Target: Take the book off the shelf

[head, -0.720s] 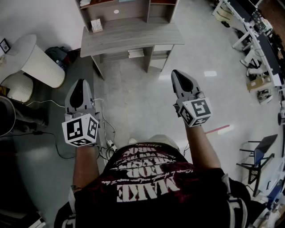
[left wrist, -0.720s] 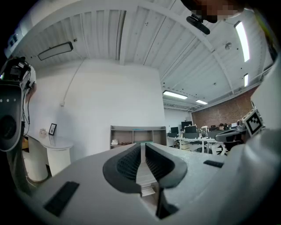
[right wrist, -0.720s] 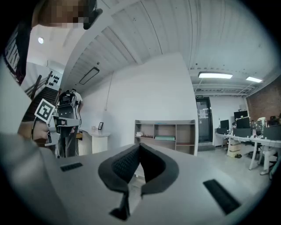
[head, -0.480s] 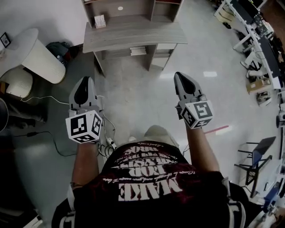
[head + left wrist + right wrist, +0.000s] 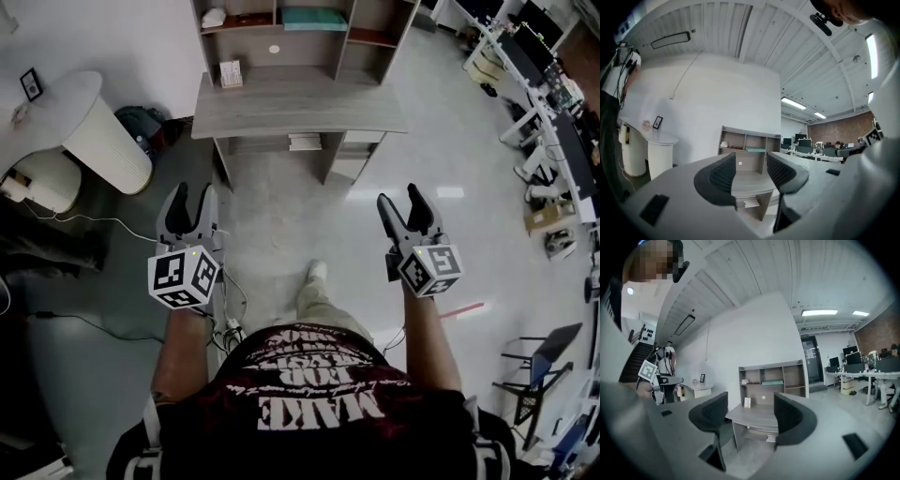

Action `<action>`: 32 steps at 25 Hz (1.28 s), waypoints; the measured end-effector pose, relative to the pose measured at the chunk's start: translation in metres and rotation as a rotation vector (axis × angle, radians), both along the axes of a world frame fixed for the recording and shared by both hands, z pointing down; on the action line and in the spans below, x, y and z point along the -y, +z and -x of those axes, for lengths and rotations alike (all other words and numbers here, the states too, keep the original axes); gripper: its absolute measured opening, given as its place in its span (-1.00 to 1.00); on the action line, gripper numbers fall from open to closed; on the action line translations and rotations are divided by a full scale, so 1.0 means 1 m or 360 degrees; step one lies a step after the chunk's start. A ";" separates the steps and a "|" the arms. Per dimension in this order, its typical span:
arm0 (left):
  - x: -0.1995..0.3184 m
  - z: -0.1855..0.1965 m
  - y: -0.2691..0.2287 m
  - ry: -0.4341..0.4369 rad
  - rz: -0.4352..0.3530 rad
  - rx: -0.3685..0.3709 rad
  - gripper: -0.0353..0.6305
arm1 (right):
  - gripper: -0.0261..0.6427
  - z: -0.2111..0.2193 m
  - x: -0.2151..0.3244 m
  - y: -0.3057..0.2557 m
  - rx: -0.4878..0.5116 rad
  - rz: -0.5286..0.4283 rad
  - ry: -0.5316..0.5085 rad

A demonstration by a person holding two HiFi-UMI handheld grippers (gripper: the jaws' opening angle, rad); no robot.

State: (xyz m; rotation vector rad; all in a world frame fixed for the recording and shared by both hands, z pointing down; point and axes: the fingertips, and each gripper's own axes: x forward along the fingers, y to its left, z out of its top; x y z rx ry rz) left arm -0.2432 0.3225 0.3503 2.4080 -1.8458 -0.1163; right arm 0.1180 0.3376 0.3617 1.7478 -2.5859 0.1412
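Note:
A teal book (image 5: 314, 17) lies flat on the middle shelf of a grey hutch (image 5: 361, 37) that stands on a grey desk (image 5: 298, 101) at the top of the head view. It also shows far off as the teal book (image 5: 754, 149) in the left gripper view and the teal book (image 5: 771, 382) in the right gripper view. My left gripper (image 5: 192, 194) and right gripper (image 5: 400, 199) are held out over the floor, well short of the desk. Both are open, with nothing between their jaws.
A small white card (image 5: 231, 73) stands on the desk and a pale object (image 5: 214, 17) sits on the left shelf. A round white pedestal (image 5: 94, 131) is at the left. Cables (image 5: 225, 309) lie on the floor by my left foot. Work desks (image 5: 553, 84) line the right.
The desk has come lower in the head view and the shelf with the book now shows. Both grippers have tipped so their jaws are seen apart. A foot has stepped forward.

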 end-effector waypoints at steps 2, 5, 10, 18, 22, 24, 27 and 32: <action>0.012 0.003 0.004 -0.0016 0.0026 -0.0027 -0.27 | 0.01 -0.001 0.011 0.002 -0.0002 0.0007 -0.0022; 0.032 0.002 0.005 -0.0045 0.0043 0.0040 -0.24 | 0.03 -0.004 0.036 0.007 -0.0004 0.0023 -0.0037; 0.075 -0.010 0.011 -0.0028 0.0079 0.0106 -0.23 | 0.04 -0.014 0.081 0.011 0.0030 0.0033 -0.0036; 0.149 -0.038 0.019 -0.0015 0.0135 0.0112 -0.22 | 0.05 -0.031 0.159 0.023 0.0039 0.0104 -0.0071; 0.183 -0.055 0.018 -0.0013 0.0155 0.0074 -0.23 | 0.05 -0.041 0.193 0.027 0.0039 0.0145 -0.0118; 0.199 -0.064 0.017 -0.0012 0.0161 0.0052 -0.23 | 0.05 -0.045 0.210 0.028 0.0054 0.0161 -0.0144; 0.221 -0.076 0.015 -0.0021 0.0167 -0.0003 -0.22 | 0.05 -0.052 0.232 0.031 0.0088 0.0177 -0.0189; 0.252 -0.104 0.005 -0.0023 0.0140 -0.0004 -0.23 | 0.05 -0.087 0.266 0.025 0.0106 0.0160 -0.0210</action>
